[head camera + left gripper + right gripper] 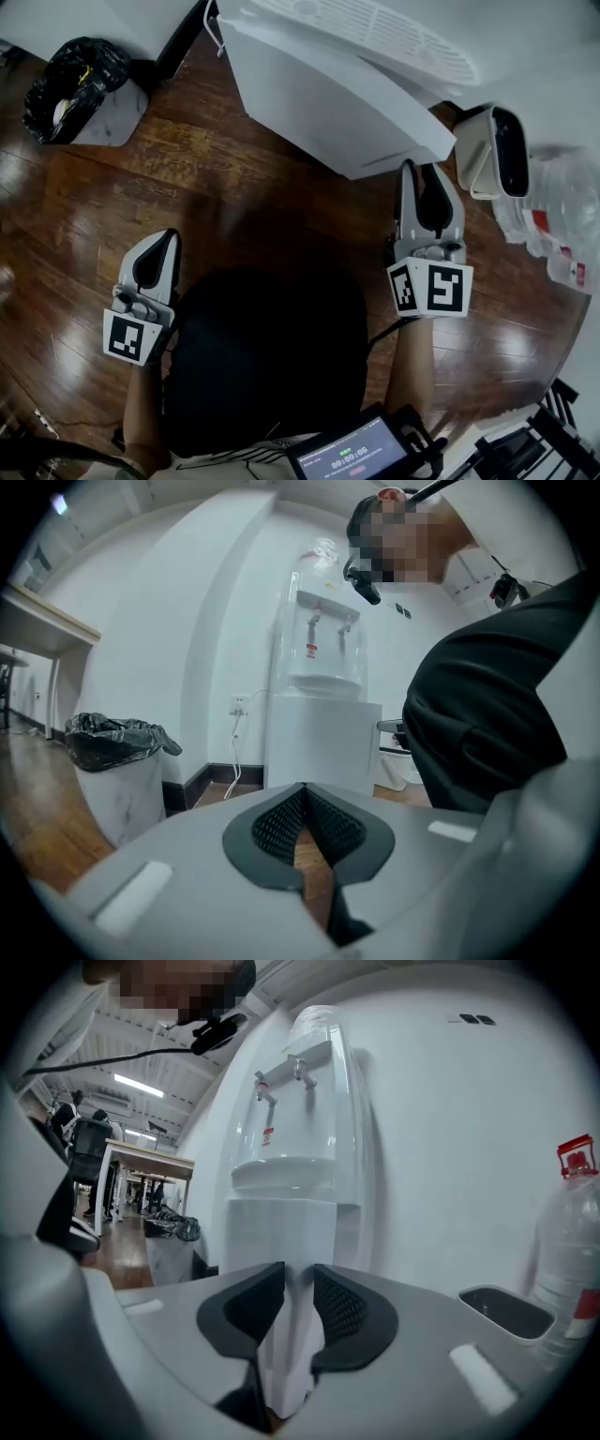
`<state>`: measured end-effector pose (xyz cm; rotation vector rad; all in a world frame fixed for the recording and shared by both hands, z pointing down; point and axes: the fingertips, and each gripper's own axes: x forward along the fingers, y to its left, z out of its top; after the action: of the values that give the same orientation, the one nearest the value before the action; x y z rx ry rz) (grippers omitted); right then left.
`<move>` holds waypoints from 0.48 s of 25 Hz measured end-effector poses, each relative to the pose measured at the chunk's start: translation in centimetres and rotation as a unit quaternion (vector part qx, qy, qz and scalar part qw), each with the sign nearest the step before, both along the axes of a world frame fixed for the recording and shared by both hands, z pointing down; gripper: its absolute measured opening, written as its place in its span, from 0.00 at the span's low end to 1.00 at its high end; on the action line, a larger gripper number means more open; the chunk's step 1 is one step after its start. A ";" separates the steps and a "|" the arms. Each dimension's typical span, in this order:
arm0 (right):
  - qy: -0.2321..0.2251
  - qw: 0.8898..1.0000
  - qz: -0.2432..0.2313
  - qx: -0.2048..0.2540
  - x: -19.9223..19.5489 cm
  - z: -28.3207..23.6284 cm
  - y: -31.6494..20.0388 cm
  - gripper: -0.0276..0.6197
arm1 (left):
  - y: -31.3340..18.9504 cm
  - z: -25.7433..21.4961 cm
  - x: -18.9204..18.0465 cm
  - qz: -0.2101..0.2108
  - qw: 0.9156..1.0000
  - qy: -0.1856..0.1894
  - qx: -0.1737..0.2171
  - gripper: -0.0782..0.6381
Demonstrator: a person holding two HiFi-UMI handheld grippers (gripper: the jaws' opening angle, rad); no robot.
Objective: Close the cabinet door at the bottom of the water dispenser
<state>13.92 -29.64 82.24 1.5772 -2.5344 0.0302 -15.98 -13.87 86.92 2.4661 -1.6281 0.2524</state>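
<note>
1. We hold the left grey two-jaw gripper low over the dark wooden plank floor. Its jaws are pressed together with nothing between them.
2. Our right grey two-jaw gripper has its jaws a little apart and grips nothing. It points at the dispenser, close to its lower front.
3. The tall white water dispenser stands against the wall. Its flat white bottom cabinet door looks flush.
4. Farther left stands a white bin lined with a black bag.
</note>
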 end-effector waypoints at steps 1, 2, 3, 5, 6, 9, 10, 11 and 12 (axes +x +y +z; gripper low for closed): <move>0.006 1.000 0.008 -0.002 0.2 0.0 -0.6 0.20 | 0.3 -0.1 0.0 -0.002 1.000 0.003 0.000 0.14; 0.013 1.000 0.016 -0.005 0.5 0.1 -1.2 0.20 | 0.6 -0.2 -0.1 -0.003 1.000 0.005 -0.001 0.14; 0.019 0.999 0.025 -0.009 0.8 0.1 -2.0 0.19 | 0.9 -0.4 -0.3 -0.005 1.000 0.005 -0.001 0.14; 0.025 0.999 0.039 -0.017 1.6 0.1 -4.0 0.18 | 1.5 -1.0 -1.0 -0.013 1.000 0.001 0.000 0.14; 0.027 0.998 0.045 -0.023 1.8 0.1 -5.0 0.18 | 1.8 -1.2 -1.4 -0.019 1.000 -0.004 0.002 0.14; 0.032 0.997 0.056 -0.044 2.0 0.3 -7.3 0.18 | 2.7 -1.3 -2.6 -0.035 0.999 -0.016 0.012 0.14; 0.034 0.997 0.056 -0.046 1.9 0.3 -7.6 0.24 | 2.7 -1.3 -2.7 -0.038 0.999 -0.014 0.015 0.14; 0.038 0.997 0.057 -0.043 1.8 0.3 -7.6 0.24 | 2.7 -1.3 -2.7 -0.038 0.999 -0.013 0.015 0.14; 0.047 0.996 0.061 -0.035 1.7 0.4 -7.4 0.23 | 2.8 -1.2 -2.6 -0.035 0.999 -0.014 0.013 0.14</move>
<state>15.66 -37.05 82.61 1.6641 -2.3378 0.0557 -18.54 -11.09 85.69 2.4290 -1.7346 0.2584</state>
